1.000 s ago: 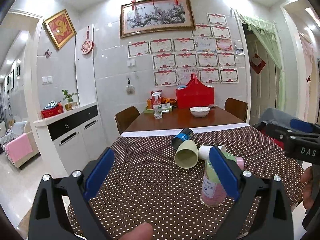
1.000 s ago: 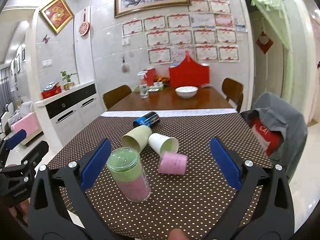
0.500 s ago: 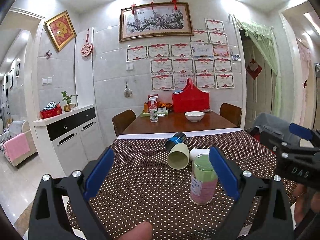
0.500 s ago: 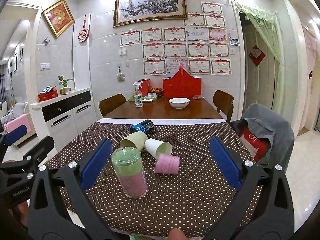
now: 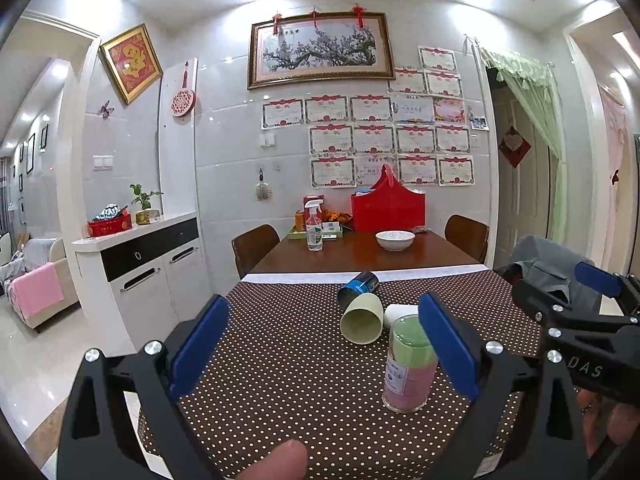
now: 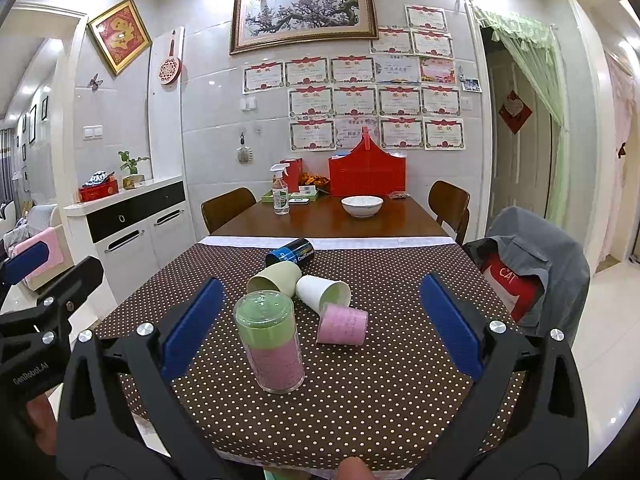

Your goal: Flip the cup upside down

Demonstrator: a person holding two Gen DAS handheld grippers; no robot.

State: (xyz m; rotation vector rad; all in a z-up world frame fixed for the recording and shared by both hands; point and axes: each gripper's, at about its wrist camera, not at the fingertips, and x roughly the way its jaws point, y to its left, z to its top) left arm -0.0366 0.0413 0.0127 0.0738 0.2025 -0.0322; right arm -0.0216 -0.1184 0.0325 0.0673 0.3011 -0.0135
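Observation:
A clear cup with green and pink inside stands upside down on the dotted tablecloth; it also shows in the left wrist view. Behind it lie a pale green cup, a white cup, a pink cup and a dark blue can. My left gripper is open and empty, back from the cups. My right gripper is open and empty, near the table's front edge. Each gripper shows at the other view's edge.
Beyond the cloth, the wooden table holds a white bowl, a spray bottle and a red box. Chairs stand around, one with a grey jacket. A white cabinet is to the left.
Both grippers have drawn back and risen from the table, so the cups look smaller and farther. The upside-down cup stands free. The cups have not moved.

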